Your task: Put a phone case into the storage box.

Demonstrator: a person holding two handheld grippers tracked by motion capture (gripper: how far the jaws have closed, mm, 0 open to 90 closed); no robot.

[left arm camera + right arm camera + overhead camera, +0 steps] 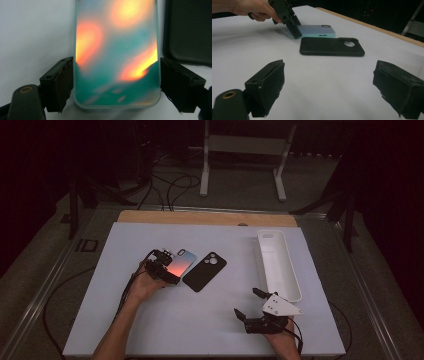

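A colourful phone case [181,264] lies flat on the white table [150,330], just beside a black phone case [205,271]. The left gripper [116,75] straddles its near end, pads at both long edges; whether they press is unclear. It looks light, thin, glossy, slippery; grasping across the edges suits. The right gripper [329,87] rests released, empty. The case's far end is cut off in the left gripper view.

High view dim, room black past the lit white counter [210,320], corners vignetted. Left gripper view: colourful phone case [116,55] between the jaws is soft and out of focus, bright orange glare patches. Right gripper view: near jaws blurred, soft shadows under the black case [332,46] beyond them.
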